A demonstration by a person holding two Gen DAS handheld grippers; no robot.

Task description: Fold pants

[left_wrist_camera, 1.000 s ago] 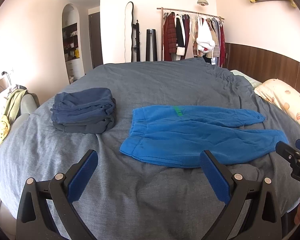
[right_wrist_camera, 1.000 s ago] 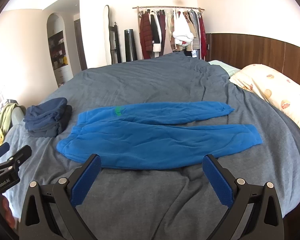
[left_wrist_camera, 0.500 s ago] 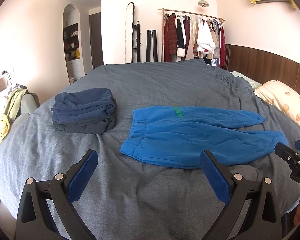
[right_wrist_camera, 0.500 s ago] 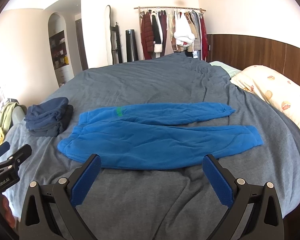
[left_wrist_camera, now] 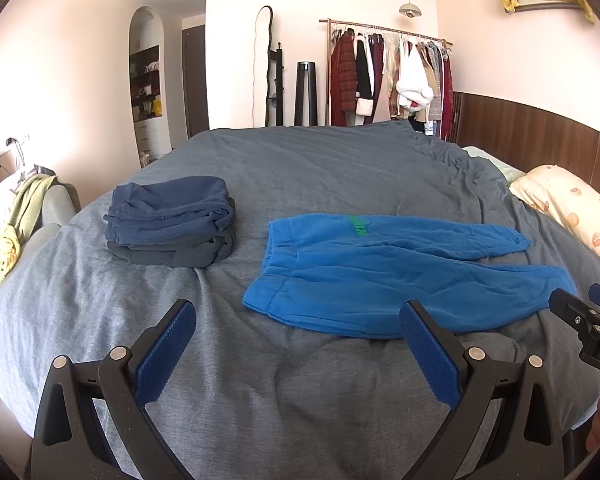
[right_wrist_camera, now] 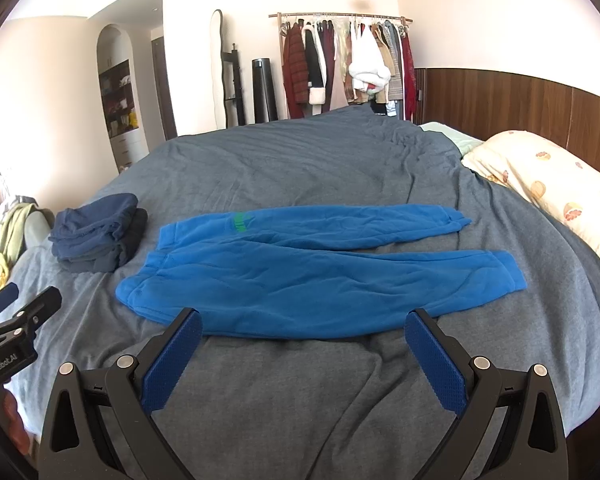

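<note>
Grey duvet (right_wrist_camera: 300,160) under blue pants (right_wrist_camera: 300,272); clothes rack (right_wrist_camera: 340,60) behind.

A stack of folded dark clothes (left_wrist_camera: 172,220) is sitting on the grey bed (left_wrist_camera: 320,160), a floral pillow (right_wrist_camera: 548,184) lying near the headboard.

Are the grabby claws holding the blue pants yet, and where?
No, nothing is held. The left gripper and right gripper are both open above the bed, short of the blue pants.
</note>
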